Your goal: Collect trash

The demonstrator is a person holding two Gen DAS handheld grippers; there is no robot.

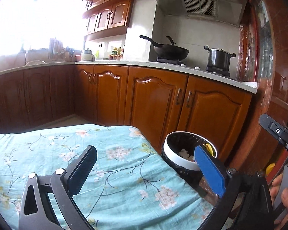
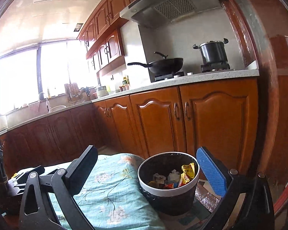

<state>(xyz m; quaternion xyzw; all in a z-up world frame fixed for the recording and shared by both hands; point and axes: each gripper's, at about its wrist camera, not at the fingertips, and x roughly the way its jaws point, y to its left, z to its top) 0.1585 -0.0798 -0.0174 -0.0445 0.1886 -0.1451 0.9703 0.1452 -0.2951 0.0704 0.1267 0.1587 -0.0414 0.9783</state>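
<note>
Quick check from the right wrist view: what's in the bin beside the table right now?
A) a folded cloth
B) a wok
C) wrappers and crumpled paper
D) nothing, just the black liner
C: the bin holds a yellow wrapper and crumpled paper inside its black liner; the right gripper hangs open with nothing between its fingers.

One trash bin [image 2: 168, 189], one wok [image 2: 166, 65], one lidded pot [image 2: 213, 52], one floral cloth [image 1: 113, 164].

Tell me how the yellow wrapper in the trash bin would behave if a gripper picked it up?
The yellow wrapper looks crumpled and thin, so probably floppy and very light. Its glossy surface may slip between pads. It lies loose on other trash in the trash bin, so it should lift freely.
</note>
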